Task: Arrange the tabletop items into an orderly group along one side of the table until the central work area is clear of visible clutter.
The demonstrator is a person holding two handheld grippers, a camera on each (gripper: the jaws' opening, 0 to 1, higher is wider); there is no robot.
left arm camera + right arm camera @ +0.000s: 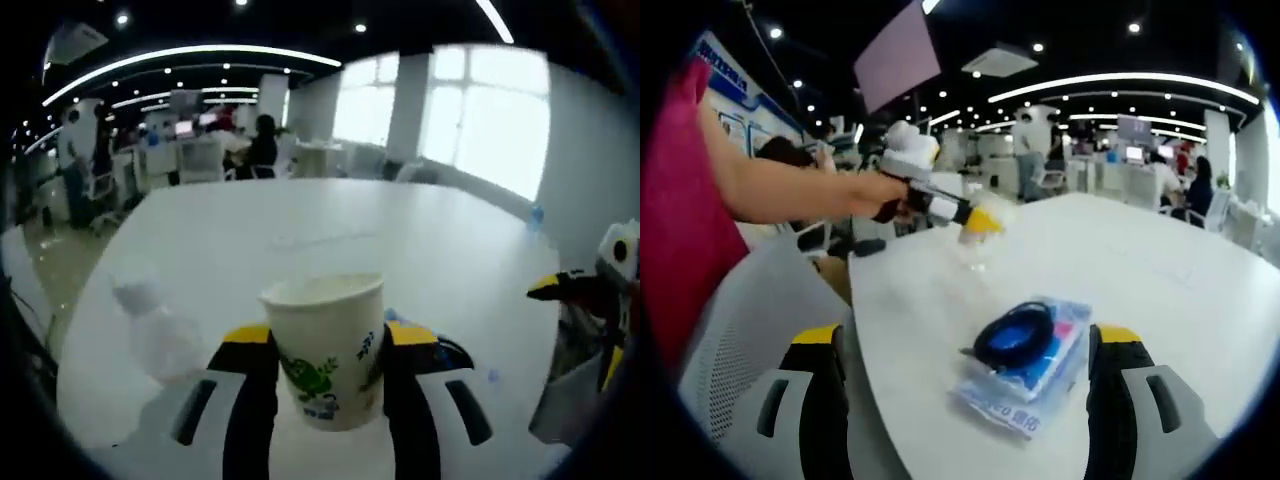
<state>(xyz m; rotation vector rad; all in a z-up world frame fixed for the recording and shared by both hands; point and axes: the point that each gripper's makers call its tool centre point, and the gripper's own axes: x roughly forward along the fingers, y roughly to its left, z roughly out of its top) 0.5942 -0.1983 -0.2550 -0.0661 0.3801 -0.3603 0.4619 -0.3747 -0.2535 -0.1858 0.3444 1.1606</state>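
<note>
Your left gripper [330, 375] has its fingers clamped on the paper cup [328, 345], held above the white bench [300, 240]. Your right gripper [965, 385] has its fingers spread wide either side of the packaged blue cable [1025, 355], which lies flat near the bench's edge.
</note>
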